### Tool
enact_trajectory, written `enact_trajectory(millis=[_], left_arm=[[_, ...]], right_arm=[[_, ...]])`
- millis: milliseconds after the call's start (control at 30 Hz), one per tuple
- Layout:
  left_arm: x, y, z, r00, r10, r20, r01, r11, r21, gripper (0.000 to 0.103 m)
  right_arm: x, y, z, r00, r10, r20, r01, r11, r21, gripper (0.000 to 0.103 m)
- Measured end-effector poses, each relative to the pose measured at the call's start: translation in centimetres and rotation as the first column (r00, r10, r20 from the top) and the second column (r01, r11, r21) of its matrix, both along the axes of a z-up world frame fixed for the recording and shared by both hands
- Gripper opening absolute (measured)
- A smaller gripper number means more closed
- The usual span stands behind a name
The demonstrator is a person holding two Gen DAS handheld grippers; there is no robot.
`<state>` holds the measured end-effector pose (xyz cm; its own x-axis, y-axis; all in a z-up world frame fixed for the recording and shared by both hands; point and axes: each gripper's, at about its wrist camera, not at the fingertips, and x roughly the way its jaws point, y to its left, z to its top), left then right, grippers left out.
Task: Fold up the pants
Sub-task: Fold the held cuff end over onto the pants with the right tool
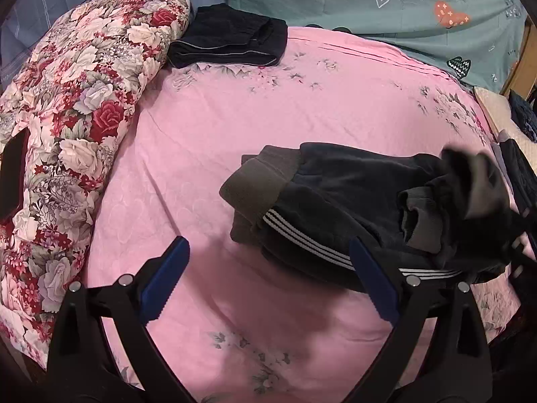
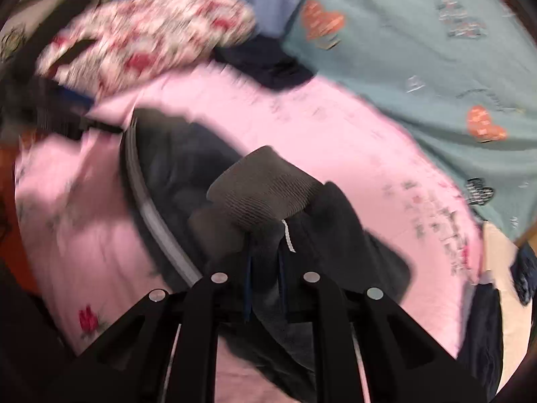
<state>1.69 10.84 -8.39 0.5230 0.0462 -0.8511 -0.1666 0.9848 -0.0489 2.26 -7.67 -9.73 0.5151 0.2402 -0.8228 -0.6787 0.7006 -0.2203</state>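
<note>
Your left tongs [image 1: 268, 285] stood apart and empty over the pink floral bed sheet [image 1: 208, 141]. The dark navy fleece pants with white side stripes and grey ribbed cuffs [image 1: 335, 208] lay just ahead and right of them, long axis running left to right. Your right tongs [image 2: 265, 265] were clamped on the pants' soft fabric beside a ribbed cuff [image 2: 261, 191], nearer the work.

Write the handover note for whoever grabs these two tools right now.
Left tool: open, empty, over the pink sheet beside the pants.
Right tool: shut on the pants' dark fabric near a grey cuff, which is lifted over the pile; that view is blurred.
Done: pants partly folded, bunched on the bed. Another dark garment lies folded by the floral quilt.
Left: lay the held end down, flatten, finish the fold.
</note>
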Motion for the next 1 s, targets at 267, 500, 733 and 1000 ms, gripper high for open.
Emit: enact_trajectory(millis=[267,500,733,1000], left_arm=[[1.7,-4.1,3.3,0.983,-0.153,0.102,0.154,0.988,-0.002,0.097],[4.3,-11.0,4.5,0.927,-0.339,0.164,0.332,0.941,0.065,0.097],[5.2,-12.6,0.4,0.921,-0.382,0.074,0.373,0.921,0.109,0.097],[7.4,-10.4,-4.8,0.936,-0.347,-0.063,0.32,0.91,-0.263,0.094]], right_arm=[[-2.5,-0.2,1.1,0.997,0.06,0.043,-0.061,0.998,0.021,0.013],[-2.0,-1.5,-3.6,0.999,-0.003,0.033,0.004,0.999,-0.048,0.014],[-3.7,-5.6,3.1,0.988,-0.096,0.119,0.092,0.995,0.038,0.053],[-5.9,-10.4,0.6,0.976,-0.209,0.052,0.212,0.976,-0.044,0.059]])
